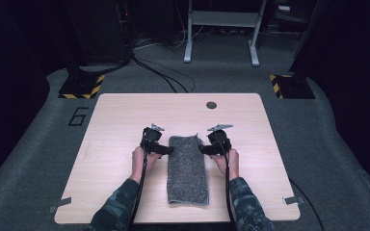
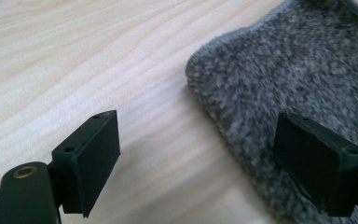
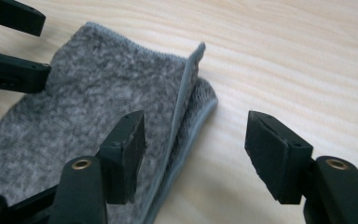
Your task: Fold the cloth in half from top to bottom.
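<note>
A pale wooden desk (image 1: 120, 125) carries a folded grey towel (image 1: 188, 168) at its middle. Our left gripper (image 1: 166, 150) straddles its far left corner, fingers wide; the right gripper (image 1: 203, 149) likewise. It looks soft, light and floppy, so we pinch the hemmed corners.

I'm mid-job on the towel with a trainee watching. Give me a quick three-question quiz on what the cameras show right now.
1. True or false: the right gripper is shut on the grey towel.
2. Multiple choice: where do the two grippers stand along the towel? A) at its far end, one on each side; B) both at its near end; C) both on its left side.
3. In the right gripper view, what does the towel's top layer do at the far corner?

Key
1. False: its jaws stand apart, astride the towel's edge.
2. A. The left gripper is also open at its edge.
3. It sticks up off the layer below.
</note>
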`<state>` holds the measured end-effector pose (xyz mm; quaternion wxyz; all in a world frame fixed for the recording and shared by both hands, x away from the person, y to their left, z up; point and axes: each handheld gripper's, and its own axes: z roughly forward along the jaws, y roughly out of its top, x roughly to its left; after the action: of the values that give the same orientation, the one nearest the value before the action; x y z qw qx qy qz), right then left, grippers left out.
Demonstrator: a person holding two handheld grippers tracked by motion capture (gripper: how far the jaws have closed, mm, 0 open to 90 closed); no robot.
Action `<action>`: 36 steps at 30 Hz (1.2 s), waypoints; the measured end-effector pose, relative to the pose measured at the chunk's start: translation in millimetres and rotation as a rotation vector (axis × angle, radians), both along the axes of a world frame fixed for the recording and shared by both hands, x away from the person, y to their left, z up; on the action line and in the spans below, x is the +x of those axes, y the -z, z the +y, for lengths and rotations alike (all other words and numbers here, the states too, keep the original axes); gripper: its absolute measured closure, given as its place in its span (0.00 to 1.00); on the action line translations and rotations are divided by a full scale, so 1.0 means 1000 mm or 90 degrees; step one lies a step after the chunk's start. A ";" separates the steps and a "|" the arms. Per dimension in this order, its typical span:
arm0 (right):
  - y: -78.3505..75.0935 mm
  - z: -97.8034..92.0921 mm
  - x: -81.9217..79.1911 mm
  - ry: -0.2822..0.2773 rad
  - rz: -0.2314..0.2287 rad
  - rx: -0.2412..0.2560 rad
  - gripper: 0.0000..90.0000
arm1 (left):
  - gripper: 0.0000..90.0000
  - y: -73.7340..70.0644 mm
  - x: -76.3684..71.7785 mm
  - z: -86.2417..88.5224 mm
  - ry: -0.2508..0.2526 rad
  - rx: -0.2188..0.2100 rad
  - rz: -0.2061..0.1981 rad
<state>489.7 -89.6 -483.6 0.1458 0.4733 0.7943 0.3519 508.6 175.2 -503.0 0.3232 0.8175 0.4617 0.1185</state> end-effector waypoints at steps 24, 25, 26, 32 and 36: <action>0.026 0.019 0.043 0.021 0.014 -0.057 0.68 | 0.50 0.006 0.020 -0.022 0.011 0.055 -0.029; 0.027 0.019 0.042 0.020 0.009 -0.055 0.70 | 0.54 0.005 0.019 -0.022 0.016 0.055 -0.032; 0.027 0.019 0.041 0.018 0.011 -0.051 0.73 | 0.58 0.005 0.018 -0.023 0.020 0.055 -0.031; 0.027 0.022 0.039 0.020 0.015 -0.042 0.84 | 0.66 0.005 0.017 -0.024 0.026 0.051 -0.037; 0.028 0.021 0.037 0.018 0.004 -0.040 0.86 | 0.71 0.009 0.012 -0.022 0.018 0.035 -0.059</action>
<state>526.9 -68.9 -511.9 0.1631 0.4804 0.7987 0.3237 520.7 153.0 -511.8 0.3234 0.8261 0.4312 0.1640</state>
